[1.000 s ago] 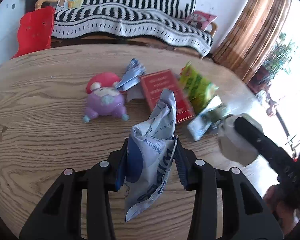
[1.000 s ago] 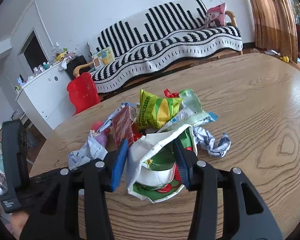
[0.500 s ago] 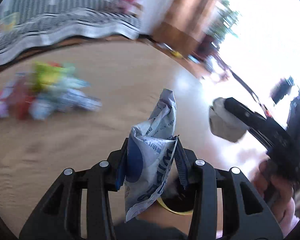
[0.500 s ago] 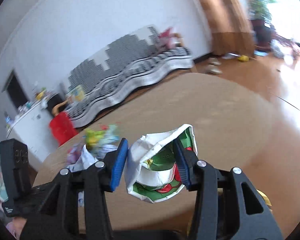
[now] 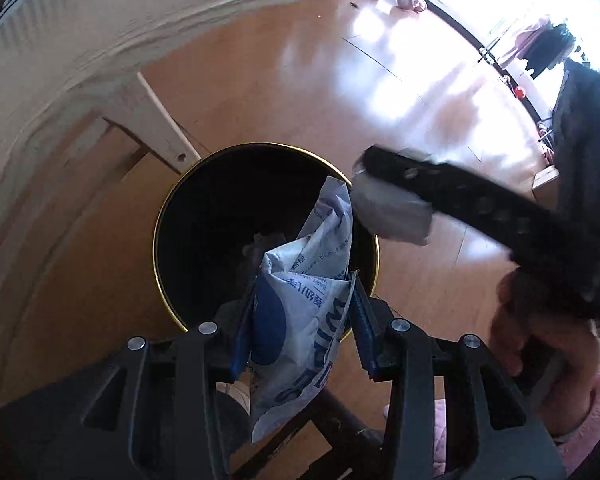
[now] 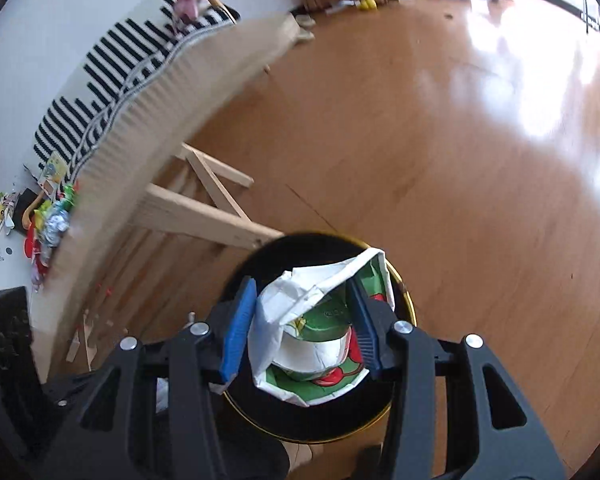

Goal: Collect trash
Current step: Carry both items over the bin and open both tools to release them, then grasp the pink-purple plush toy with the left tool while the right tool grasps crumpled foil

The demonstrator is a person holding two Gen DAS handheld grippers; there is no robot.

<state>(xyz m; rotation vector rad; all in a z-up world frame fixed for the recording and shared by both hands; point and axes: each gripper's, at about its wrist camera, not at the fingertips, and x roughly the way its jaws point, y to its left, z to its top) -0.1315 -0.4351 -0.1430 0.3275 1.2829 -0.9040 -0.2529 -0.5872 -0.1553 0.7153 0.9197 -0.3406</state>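
My left gripper (image 5: 302,322) is shut on a crumpled white-and-blue wipes packet (image 5: 304,300), held over the mouth of a black bin with a gold rim (image 5: 168,204) on the floor. My right gripper (image 6: 302,324) is shut on a crumpled white, green and red wrapper (image 6: 312,344), also above the black bin (image 6: 268,264). In the left wrist view the right gripper (image 5: 384,200) reaches in from the right with its wrapper (image 5: 392,212) at the bin's rim, a hand (image 5: 540,340) behind it. Dark scraps lie inside the bin.
The wooden table's edge (image 6: 172,92) and its pale legs (image 6: 196,216) stand left of the bin, with leftover trash (image 6: 52,224) on the tabletop. A striped sofa (image 6: 112,60) lines the wall. Sunlit wooden floor (image 6: 460,140) spreads to the right.
Both grippers swung away from the tabletop and down, tilting toward the floor, and now hang over the black bin. Each keeps its same piece of trash.
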